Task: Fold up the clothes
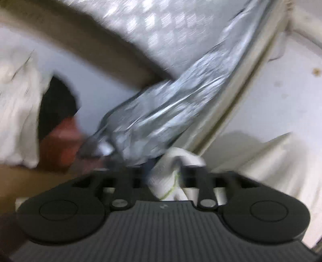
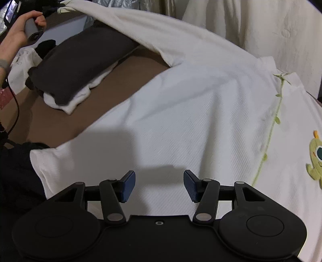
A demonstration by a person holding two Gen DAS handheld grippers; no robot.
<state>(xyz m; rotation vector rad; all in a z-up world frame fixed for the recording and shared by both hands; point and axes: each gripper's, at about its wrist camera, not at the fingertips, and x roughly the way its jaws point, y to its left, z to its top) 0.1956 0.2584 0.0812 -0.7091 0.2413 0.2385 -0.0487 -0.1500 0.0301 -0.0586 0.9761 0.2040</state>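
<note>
A white garment (image 2: 181,121) with a green stitched vine and a green creature patch (image 2: 316,161) lies spread on a brown surface (image 2: 60,121). My right gripper (image 2: 159,185) hovers just above its lower part, blue pads (image 2: 127,186) wide apart, nothing between them. One sleeve (image 2: 140,26) stretches up to my left gripper (image 2: 54,8), which a hand (image 2: 26,26) holds at the far left. The blurred left wrist view shows the left gripper (image 1: 161,175) with jaws apart. A fold of white cloth (image 1: 173,173) lies between them, draped over the right finger.
A folded stack, dark grey on white (image 2: 80,60), sits on the brown surface behind the garment. Cream curtains (image 2: 261,30) hang at the back. A silver foil-like cover (image 1: 161,110) and blurred black and red items (image 1: 58,121) lie ahead of the left gripper.
</note>
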